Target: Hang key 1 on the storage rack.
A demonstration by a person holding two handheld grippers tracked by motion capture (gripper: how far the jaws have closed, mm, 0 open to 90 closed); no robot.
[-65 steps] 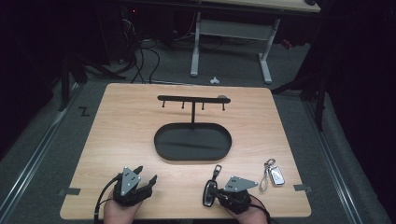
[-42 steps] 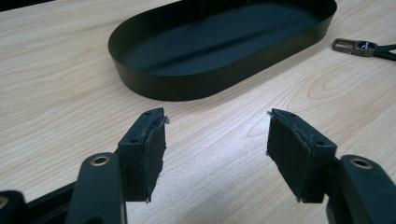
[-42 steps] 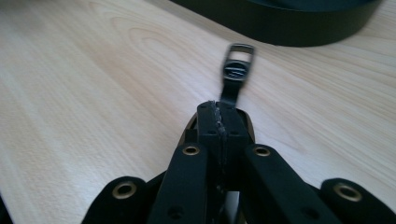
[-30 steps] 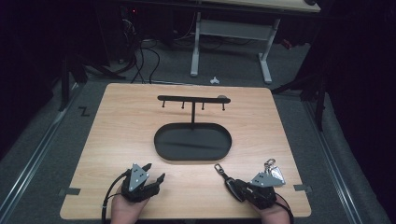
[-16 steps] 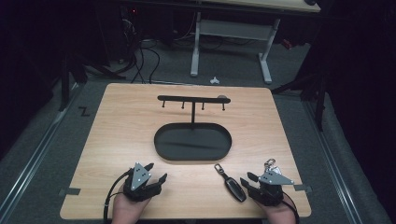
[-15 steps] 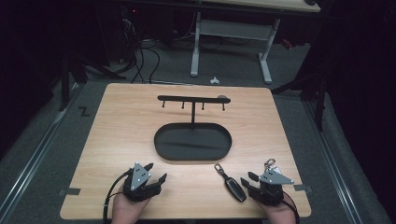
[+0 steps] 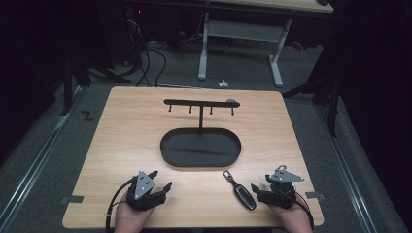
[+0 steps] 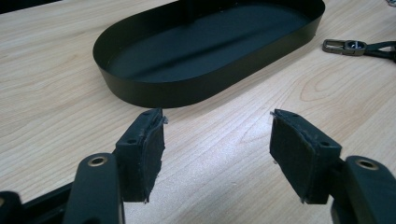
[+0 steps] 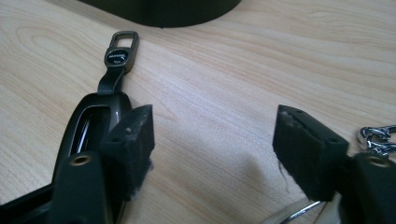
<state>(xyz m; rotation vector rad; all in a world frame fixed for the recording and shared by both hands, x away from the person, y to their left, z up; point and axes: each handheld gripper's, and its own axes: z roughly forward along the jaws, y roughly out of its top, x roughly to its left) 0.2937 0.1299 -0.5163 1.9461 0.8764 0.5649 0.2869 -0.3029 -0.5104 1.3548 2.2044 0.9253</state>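
I work in a dim lab or test room: my wooden counter [image 7: 145, 126] stands on grey carpet, cables [image 7: 145, 58] tangle behind, and a white-legged desk [image 7: 243, 34] beyond.

table [image 7: 121, 145]: wooden, seen from above | tray [image 7: 200, 147]: black oval, placed mid-table, a hook rack [image 7: 200, 103] raised behind it | key fob [image 7: 240, 190]: laid flat between tray and right gripper [image 7: 257, 192] | right gripper: jaws just opened, nothing held | left gripper [image 7: 160, 180]: held at near edge, jaws apart
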